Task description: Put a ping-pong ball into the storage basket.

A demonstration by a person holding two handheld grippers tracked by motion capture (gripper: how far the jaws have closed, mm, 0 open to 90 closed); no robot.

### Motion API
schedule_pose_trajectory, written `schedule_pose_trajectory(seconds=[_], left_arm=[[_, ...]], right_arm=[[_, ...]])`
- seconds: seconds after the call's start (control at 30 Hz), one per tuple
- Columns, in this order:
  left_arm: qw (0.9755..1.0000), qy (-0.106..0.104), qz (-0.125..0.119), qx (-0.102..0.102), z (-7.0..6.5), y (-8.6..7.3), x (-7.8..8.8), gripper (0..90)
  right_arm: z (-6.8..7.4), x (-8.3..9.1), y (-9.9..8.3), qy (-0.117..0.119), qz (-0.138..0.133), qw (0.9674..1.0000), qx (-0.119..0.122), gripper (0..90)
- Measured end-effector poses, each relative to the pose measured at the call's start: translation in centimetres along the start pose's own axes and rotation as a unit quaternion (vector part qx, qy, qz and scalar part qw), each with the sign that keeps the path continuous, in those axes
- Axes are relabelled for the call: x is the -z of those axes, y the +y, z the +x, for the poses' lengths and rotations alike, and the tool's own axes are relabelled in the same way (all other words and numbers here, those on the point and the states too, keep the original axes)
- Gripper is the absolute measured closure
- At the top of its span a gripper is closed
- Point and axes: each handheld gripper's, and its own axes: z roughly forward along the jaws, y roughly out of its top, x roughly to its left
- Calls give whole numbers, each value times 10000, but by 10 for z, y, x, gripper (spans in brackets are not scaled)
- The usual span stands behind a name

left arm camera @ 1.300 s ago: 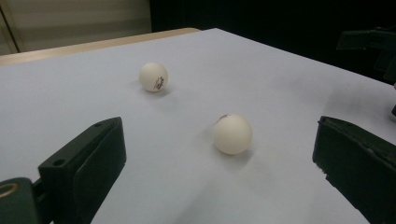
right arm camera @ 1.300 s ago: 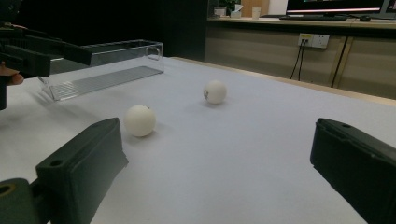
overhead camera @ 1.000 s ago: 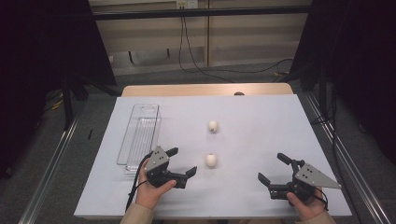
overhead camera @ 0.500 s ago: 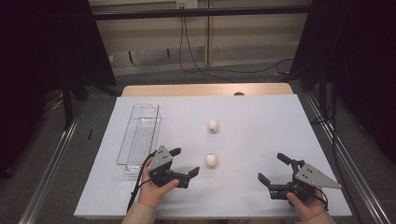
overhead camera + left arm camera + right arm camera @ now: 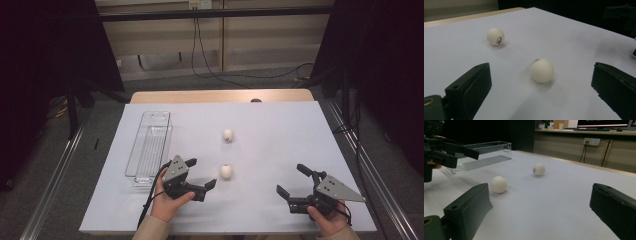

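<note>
Near ball (image 5: 226, 171) and my left gripper (image 5: 202, 176), seen from above. My left jaws stand wide apart with nothing between the pads, and the ball lies on the white table sheet (image 5: 280, 135) just ahead of the fingertips, slightly off toward the far jaw's side. In the left gripper view the same ball (image 5: 541, 70) sits between the two black jaws but well forward of them, not yet inside the gap; the left pad (image 5: 477, 85) and the right pad (image 5: 614, 85) are both clear of it. A ball has no long axis (any approach line through its centre serves), so I judge that the coming move turns only on distance: straight ahead until the ball is level with the pads.

My right gripper (image 5: 295, 186) is likewise spread and empty, and lies well apart from this ball, which appears off beyond its left jaw in the right gripper view (image 5: 498, 184). My left hand is plainly the nearer.

The far ball (image 5: 228, 135) rests farther out, beyond the near one from my left fingertips. The clear tray (image 5: 149, 147) lies just outboard of my left gripper.
</note>
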Motion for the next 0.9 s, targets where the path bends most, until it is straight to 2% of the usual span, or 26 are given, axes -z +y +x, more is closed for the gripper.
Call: schedule_pose_trajectory(seconds=[0.9], left_arm=[[9996,-26,271,37,-1,1,-16,31]], right_arm=[[-1,0,0,0,2,10000,9,24]])
